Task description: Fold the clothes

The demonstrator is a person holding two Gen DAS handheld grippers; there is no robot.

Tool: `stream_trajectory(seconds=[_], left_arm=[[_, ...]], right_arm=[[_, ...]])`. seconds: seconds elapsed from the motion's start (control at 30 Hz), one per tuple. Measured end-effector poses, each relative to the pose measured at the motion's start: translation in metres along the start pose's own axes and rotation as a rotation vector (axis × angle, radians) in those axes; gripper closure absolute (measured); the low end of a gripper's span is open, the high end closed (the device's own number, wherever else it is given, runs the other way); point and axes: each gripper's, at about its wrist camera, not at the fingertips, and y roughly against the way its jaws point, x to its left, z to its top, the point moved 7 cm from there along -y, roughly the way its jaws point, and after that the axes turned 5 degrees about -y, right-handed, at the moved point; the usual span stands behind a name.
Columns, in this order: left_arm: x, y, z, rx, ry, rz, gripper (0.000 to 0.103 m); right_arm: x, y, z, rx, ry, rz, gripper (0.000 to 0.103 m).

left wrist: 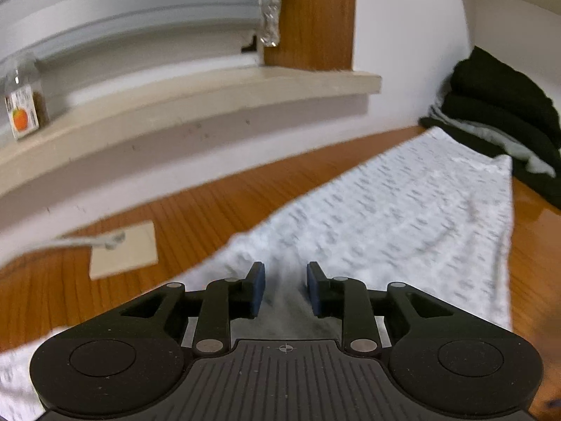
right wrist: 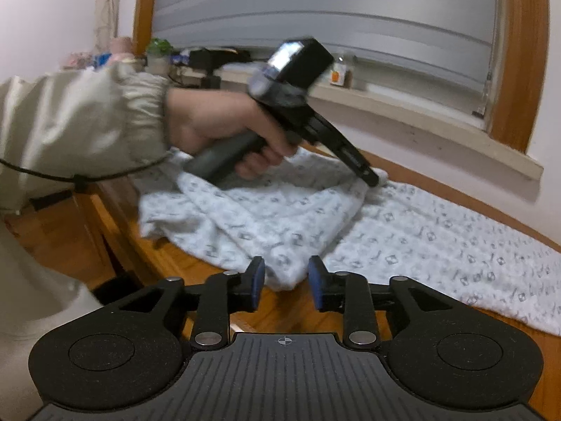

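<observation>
soft printed white cloth garment (right wrist: 420, 231) over glossy orange wood table (left wrist: 217, 196). matt black plastic on right gripper (right wrist: 285, 280), blue pads (right wrist: 258, 280).

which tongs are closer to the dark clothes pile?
Cannot tell. Left tongs sit over the white patterned garment, with the dark pile beyond its far end. Right tongs never show it.

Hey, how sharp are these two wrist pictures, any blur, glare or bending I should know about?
Left wrist view: the gripper is crisp, the garment and sill smeared by motion; fisheye bows the sill; glare on the table at right. Right wrist view: sharper cloth print, but the hand and left gripper are blurred.
</observation>
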Motion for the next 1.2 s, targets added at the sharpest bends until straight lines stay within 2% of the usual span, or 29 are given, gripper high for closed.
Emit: stream_trajectory(seconds=[0.03,0.1,0.13,0.2,0.27,0.33,0.4,0.43,0.47,0.57,0.7,0.8,0.9,0.97,1.03,1.17,1.2], left_arm=[[-0.004,0.005,-0.002,0.010,-0.003,-0.007,0.074],[-0.013,0.016,-0.006,0.024,-0.011,-0.026,0.062],[-0.017,0.019,-0.009,0.031,-0.016,-0.034,0.059],[-0.023,0.021,-0.015,0.051,-0.035,-0.032,0.058],[-0.027,0.019,-0.021,0.056,-0.061,-0.016,0.058],[-0.027,0.017,-0.023,0.040,-0.067,-0.007,0.064],[-0.027,0.018,-0.023,0.017,-0.067,-0.005,0.097],[-0.027,0.019,-0.023,0.005,-0.068,-0.003,0.097],[-0.027,0.019,-0.023,-0.008,-0.068,0.000,0.099],[-0.025,0.022,-0.020,-0.049,-0.057,0.007,0.100],[-0.017,0.030,-0.009,-0.094,-0.014,0.006,0.101],[-0.021,0.029,-0.006,-0.100,-0.031,0.004,0.101],[-0.023,0.021,-0.009,-0.088,-0.039,0.017,0.101],[-0.021,0.017,-0.010,-0.088,-0.030,0.024,0.101],[-0.021,0.015,-0.011,-0.077,-0.018,-0.009,0.101],[-0.024,0.019,-0.009,-0.081,-0.033,-0.024,0.101],[-0.024,0.021,-0.008,-0.082,-0.036,-0.030,0.101]], right_arm=[[-0.001,-0.003,-0.001,0.008,0.002,0.013,0.073],[-0.002,-0.009,-0.003,0.021,0.006,0.029,0.072],[-0.003,-0.011,-0.004,0.024,0.009,0.029,0.072],[-0.001,-0.015,-0.005,0.027,0.017,0.040,0.071],[-0.001,-0.019,-0.006,0.028,0.022,0.048,0.063],[-0.001,-0.022,-0.007,0.030,0.023,0.056,0.063],[-0.002,-0.023,-0.006,0.021,0.019,0.056,0.064],[-0.002,-0.022,-0.006,0.019,0.020,0.058,0.073],[-0.001,-0.021,-0.006,0.017,0.022,0.058,0.091],[0.001,-0.013,-0.004,-0.001,0.028,0.060,0.095],[0.011,0.009,0.001,-0.046,0.051,0.058,0.096],[0.022,0.024,0.002,-0.058,0.065,0.060,0.097],[0.028,0.030,-0.002,-0.050,0.069,0.059,0.098],[0.033,0.035,-0.006,-0.034,0.067,0.091,0.102],[0.035,0.036,-0.008,-0.035,0.086,0.048,0.101],[0.023,0.029,0.000,-0.058,0.072,0.016,0.100],[0.021,0.024,0.003,-0.058,0.081,0.012,0.096]])
